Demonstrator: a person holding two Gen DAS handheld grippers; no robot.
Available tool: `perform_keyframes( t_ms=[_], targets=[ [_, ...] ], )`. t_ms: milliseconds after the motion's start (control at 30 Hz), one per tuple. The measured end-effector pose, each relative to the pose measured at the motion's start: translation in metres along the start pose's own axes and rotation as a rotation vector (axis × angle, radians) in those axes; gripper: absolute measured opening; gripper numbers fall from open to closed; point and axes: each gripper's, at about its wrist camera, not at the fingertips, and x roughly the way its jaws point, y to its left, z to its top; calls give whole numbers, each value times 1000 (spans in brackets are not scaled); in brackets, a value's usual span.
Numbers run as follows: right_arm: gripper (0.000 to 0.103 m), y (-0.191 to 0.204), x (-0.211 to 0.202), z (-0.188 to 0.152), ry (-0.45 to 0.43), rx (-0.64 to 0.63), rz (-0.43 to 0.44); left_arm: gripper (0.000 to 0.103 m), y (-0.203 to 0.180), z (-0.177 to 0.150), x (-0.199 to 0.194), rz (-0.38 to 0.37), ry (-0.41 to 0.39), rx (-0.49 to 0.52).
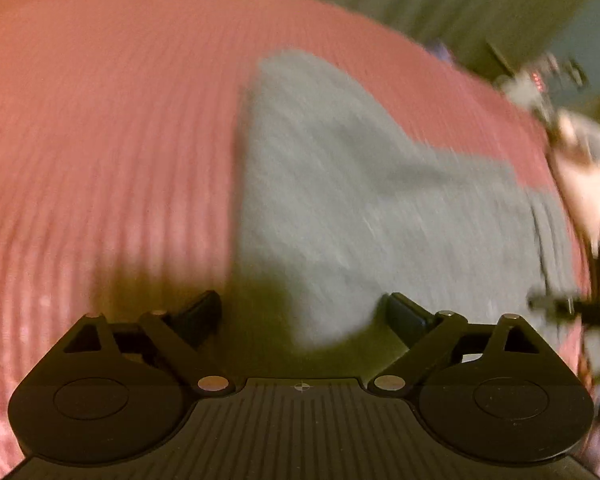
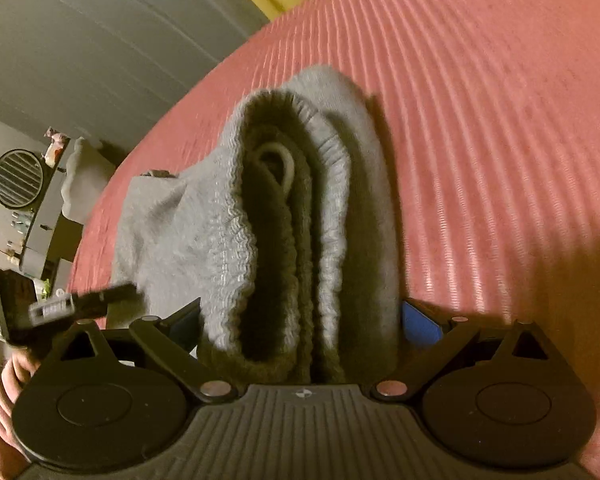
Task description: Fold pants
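grey knit pants (image 2: 236, 216) lie on a ribbed pink bedspread (image 2: 480, 128), folded over so the elastic waistband (image 2: 332, 168) and a loop of pale drawstring (image 2: 278, 162) face the right wrist camera. the right gripper (image 2: 300, 320) has the bunched waistband end between its jaws, the blue pads at either side of the thick fold; they seem to press on it. the left gripper (image 1: 300, 312) hangs over the pants' other end (image 1: 360, 200) with jaws spread wide and nothing between them, and the view is blurred. a hand (image 2: 8, 384) shows at the left edge. no brand, label or writing can be read anywhere.
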Motion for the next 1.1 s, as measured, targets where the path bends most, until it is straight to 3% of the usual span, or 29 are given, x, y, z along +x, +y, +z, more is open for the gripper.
perform_keyframes(
  t_ms=[133,267,367,400,433,467,567,767,900,1033,1100],
  targets=[
    [99,15,14,14,79,-113,-29,101,-16,2,13,39,22,99],
    [99,24,23,29,162,-131,-62,102,-9,13,19,5,39,35],
    [99,24,27,34,172,-128,-66,100,1,24,22,-22,69,-51],
    [99,26,28,34,174,-128,-74,95,3,27,22,-22,70,-83],
    [95,30,29,36,172,-143,-89,80,2,30,21,-9,69,-90],
    [82,35,29,35,166,-181,-111,73,-1,33,21,10,80,-75],
    [67,52,30,37,195,-277,-133,63,-22,44,20,68,120,-5],
    [68,60,45,64,334,-257,-126,47,-39,57,20,131,200,89],
    [71,56,55,73,405,-239,-125,50,-47,62,24,157,232,110],
    [83,55,61,75,440,-207,-115,78,-42,55,37,143,197,110],
    [85,52,63,73,426,-201,-112,84,-31,50,40,105,161,54]
  ],
)
